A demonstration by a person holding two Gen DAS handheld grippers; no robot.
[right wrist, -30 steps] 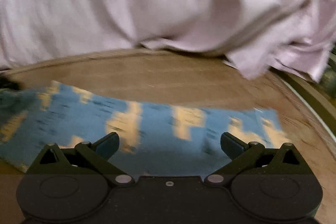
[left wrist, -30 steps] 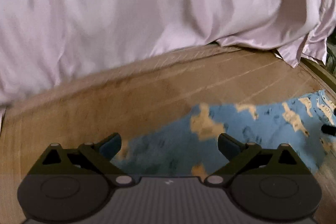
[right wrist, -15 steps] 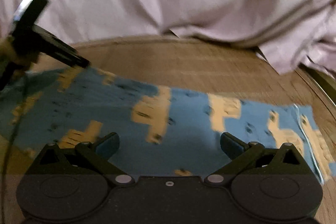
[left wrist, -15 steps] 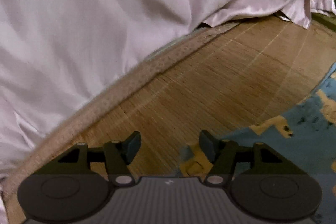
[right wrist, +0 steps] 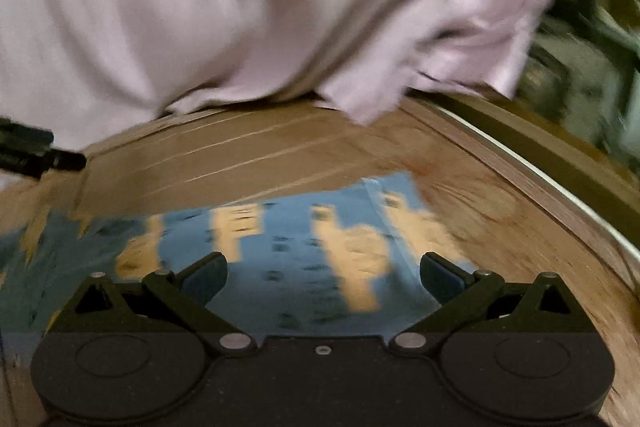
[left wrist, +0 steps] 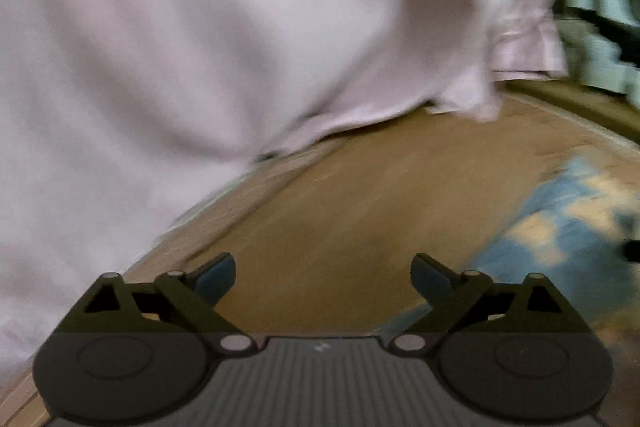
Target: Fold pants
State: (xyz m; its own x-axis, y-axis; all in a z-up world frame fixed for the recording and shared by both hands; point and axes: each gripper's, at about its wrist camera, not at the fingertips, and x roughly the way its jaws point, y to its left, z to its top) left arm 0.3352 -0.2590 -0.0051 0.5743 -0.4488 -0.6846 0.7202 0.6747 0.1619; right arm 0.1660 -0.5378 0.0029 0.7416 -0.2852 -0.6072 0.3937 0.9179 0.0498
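From the left wrist camera we look forward, low and close, over the woven mat (left wrist: 340, 227) toward the pale pink sheet (left wrist: 200, 47), the blue patterned pants (left wrist: 560, 227) off at our right edge. From the right wrist camera we face the same sheet (right wrist: 240, 7), sitting nearly over the pants (right wrist: 280, 259). Both blurred views share mat (right wrist: 280, 147), sheet and pants.

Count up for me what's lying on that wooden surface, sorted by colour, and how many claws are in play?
Blue and tan patterned pants: 1
Pale pink sheet: 1
Dark claws, both open: 2 (left claw, right claw)
Total: 4
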